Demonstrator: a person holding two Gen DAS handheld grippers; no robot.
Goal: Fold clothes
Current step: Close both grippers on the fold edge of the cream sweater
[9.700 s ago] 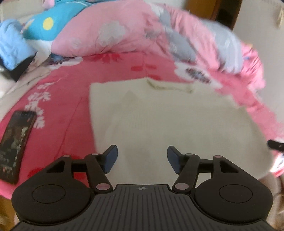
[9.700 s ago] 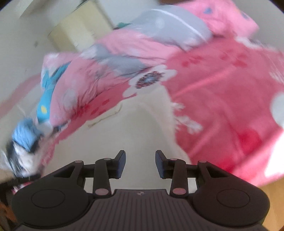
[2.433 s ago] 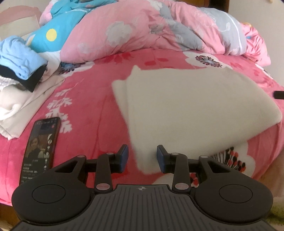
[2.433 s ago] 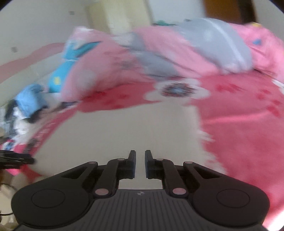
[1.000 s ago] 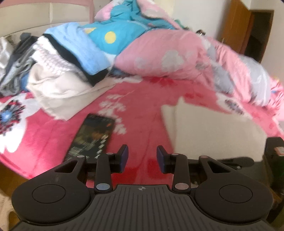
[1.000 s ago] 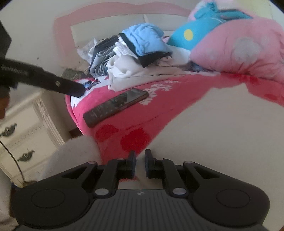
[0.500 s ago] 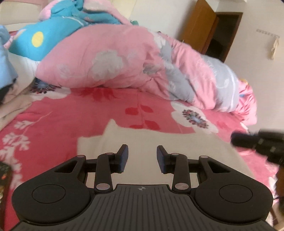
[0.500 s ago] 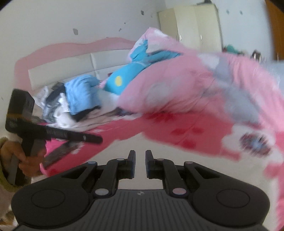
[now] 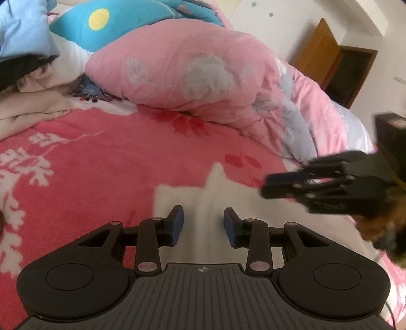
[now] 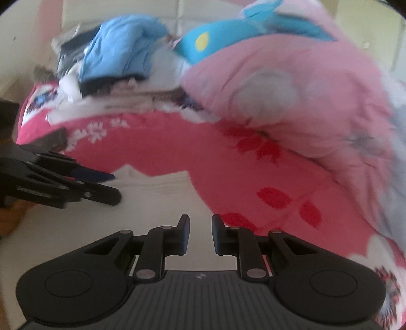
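Note:
A cream garment (image 9: 203, 195) lies folded flat on the red-pink blanket (image 9: 101, 172), one corner pointing towards the quilt. My left gripper (image 9: 203, 224) hovers open over the garment's near part, with nothing between its blue pads. In the left wrist view my right gripper (image 9: 269, 184) reaches in blurred from the right, above the garment. Seen from its own camera, the right gripper (image 10: 201, 233) is open by a narrow gap over the garment (image 10: 157, 203), holding nothing. The left gripper (image 10: 111, 186) shows at that view's left edge, above the garment's far corner.
A bulky pink quilt (image 9: 192, 68) and a blue cushion with a yellow dot (image 9: 99, 17) fill the back of the bed. A pile of clothes (image 10: 114, 58) sits at the far left, with a dark phone (image 10: 54, 138) near it. A wooden door (image 9: 317, 50) stands behind.
The right gripper's jaws have widened from nearly closed to a small gap. It has moved closer over the garment beside the left gripper. Both views have swung towards the quilt.

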